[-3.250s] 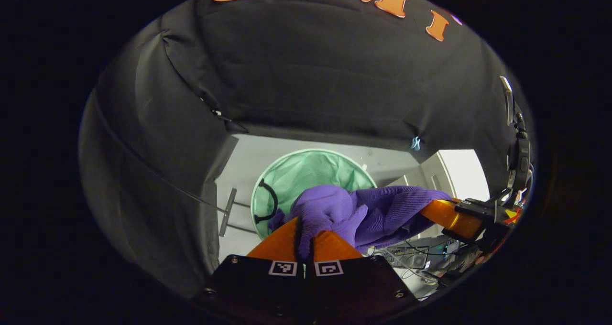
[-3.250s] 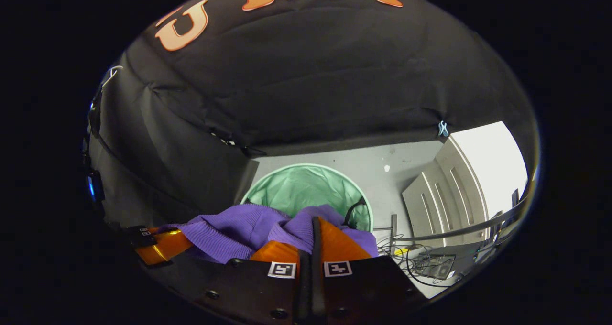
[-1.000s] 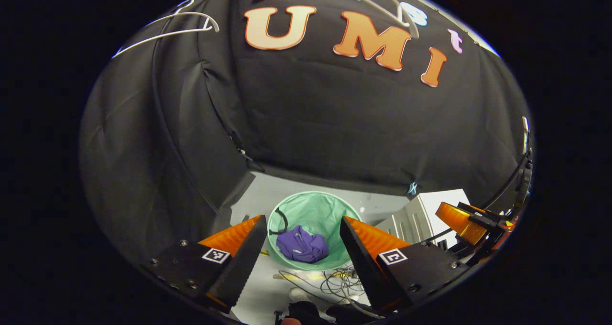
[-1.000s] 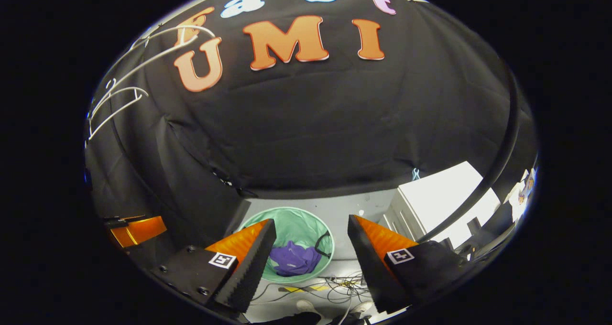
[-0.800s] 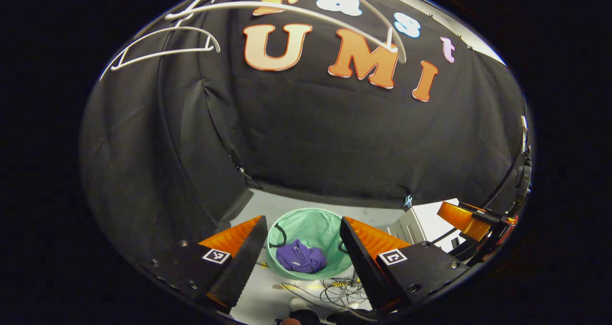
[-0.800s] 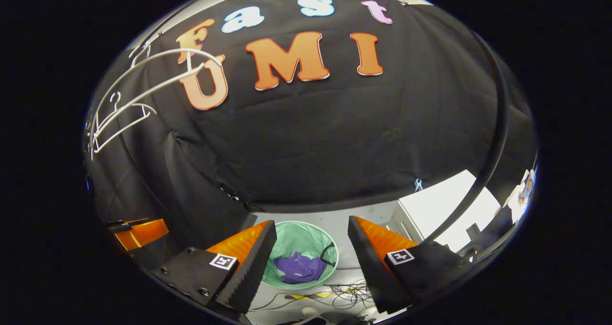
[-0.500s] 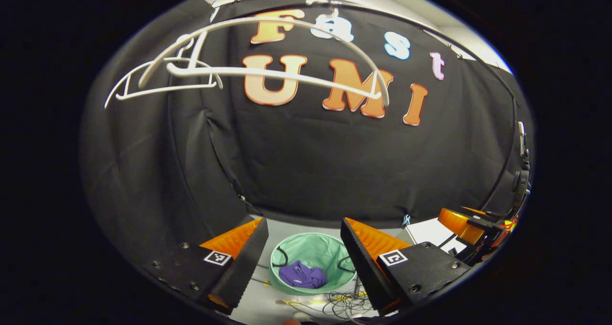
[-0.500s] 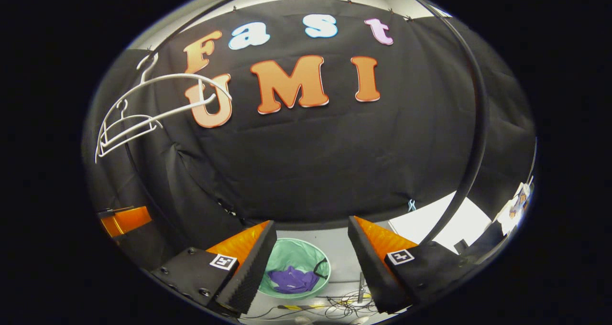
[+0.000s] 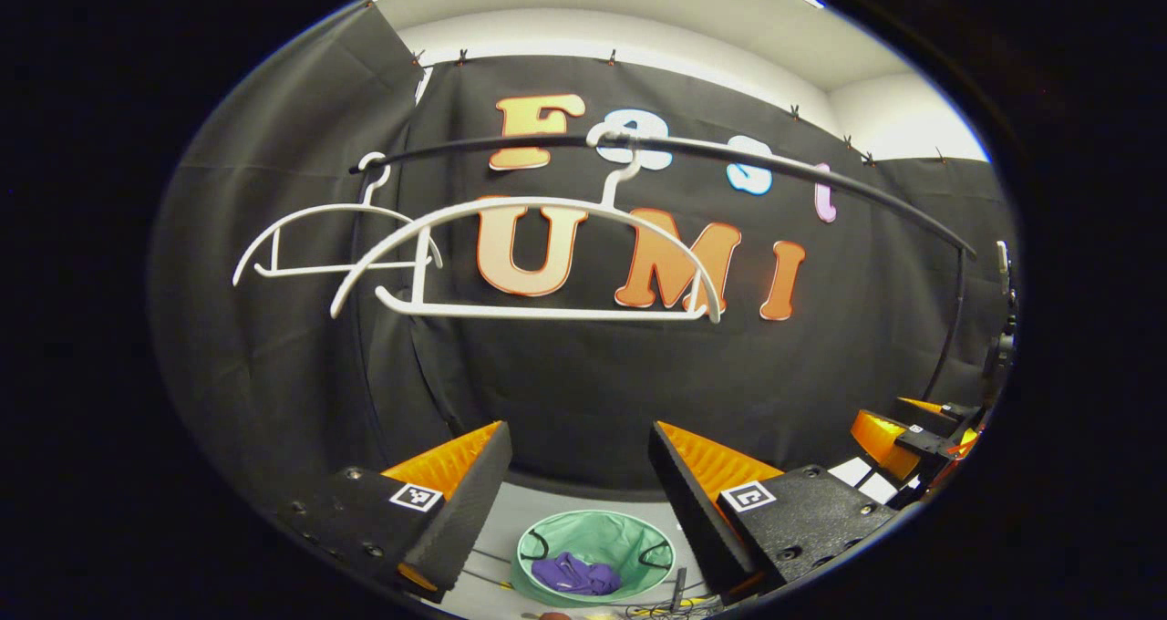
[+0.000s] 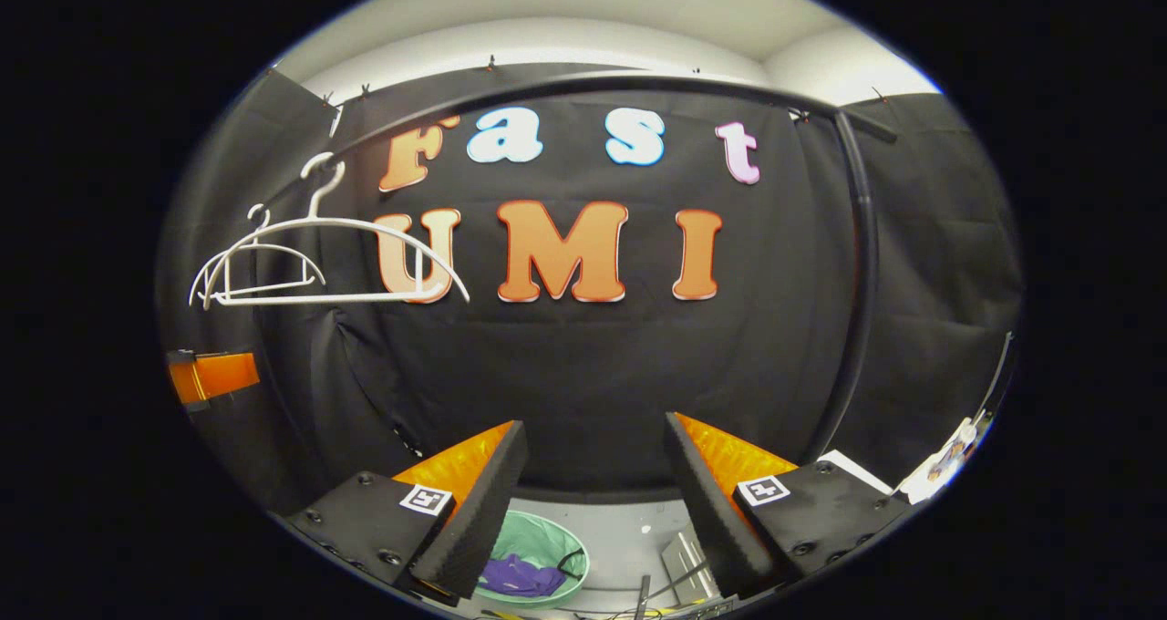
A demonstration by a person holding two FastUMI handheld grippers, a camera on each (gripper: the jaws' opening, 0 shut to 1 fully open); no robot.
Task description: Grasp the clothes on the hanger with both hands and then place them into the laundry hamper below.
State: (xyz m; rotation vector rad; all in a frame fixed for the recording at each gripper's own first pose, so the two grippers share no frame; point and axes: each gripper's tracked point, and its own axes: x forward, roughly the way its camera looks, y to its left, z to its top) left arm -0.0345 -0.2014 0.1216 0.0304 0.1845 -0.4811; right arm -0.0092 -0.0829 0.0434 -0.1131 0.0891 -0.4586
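Observation:
A purple garment [image 9: 574, 573] lies crumpled inside the green laundry hamper [image 9: 629, 540] on the floor, far below both grippers. In the right gripper view the same garment [image 10: 512, 575] rests in the hamper [image 10: 545, 538]. My left gripper [image 9: 578, 439] is open with nothing between its fingers, raised and facing the booth wall. My right gripper [image 10: 594, 434] is open and holds nothing too. Two bare white hangers [image 9: 524, 269] hang on the black rail [image 9: 729, 155]. The right gripper [image 9: 889, 430] shows at the right edge of the left gripper view.
A second white hanger [image 9: 314, 242] hangs further left on the rail. The rail bends down into a black post [image 10: 857, 283] on the right. Cables [image 9: 670, 607] lie on the grey floor beside the hamper. A white cabinet [image 10: 684, 556] stands to the right of it.
Earlier both grippers were shut on the purple garment above the hamper; both have since opened and the garment dropped in. Over the last second both grippers rose and tilted up toward the hangers.

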